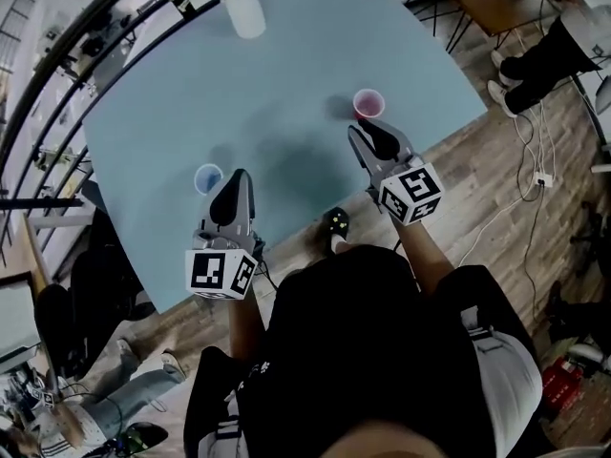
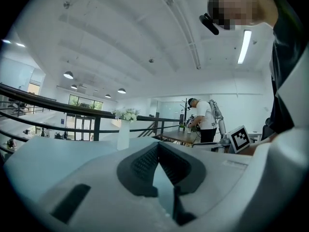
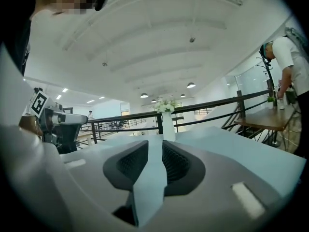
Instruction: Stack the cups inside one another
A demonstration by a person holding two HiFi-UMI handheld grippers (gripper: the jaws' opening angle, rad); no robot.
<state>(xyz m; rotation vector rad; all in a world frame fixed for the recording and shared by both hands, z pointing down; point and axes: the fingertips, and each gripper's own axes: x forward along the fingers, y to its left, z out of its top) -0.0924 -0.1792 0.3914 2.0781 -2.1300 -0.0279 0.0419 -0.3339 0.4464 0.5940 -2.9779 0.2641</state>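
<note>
A pink cup (image 1: 368, 103) stands upright right of centre in the head view, and a blue cup (image 1: 208, 177) stands at left centre, well apart from it. Neither cup shows in either gripper view, and their insides are too small to make out. Both rest on a pale blue table (image 1: 286, 74). A white vase (image 1: 245, 12) of flowers stands near its far edge, cut off by the top of the frame. Around the table are a wooden floor (image 1: 496, 175) and a dark railing (image 1: 57, 60) at upper left. The right gripper (image 1: 368, 134) points at the pink cup from just below, jaws slightly apart and empty. The left gripper (image 1: 236, 184) lies just right of the blue cup, its tips together, gripping nothing.
</note>
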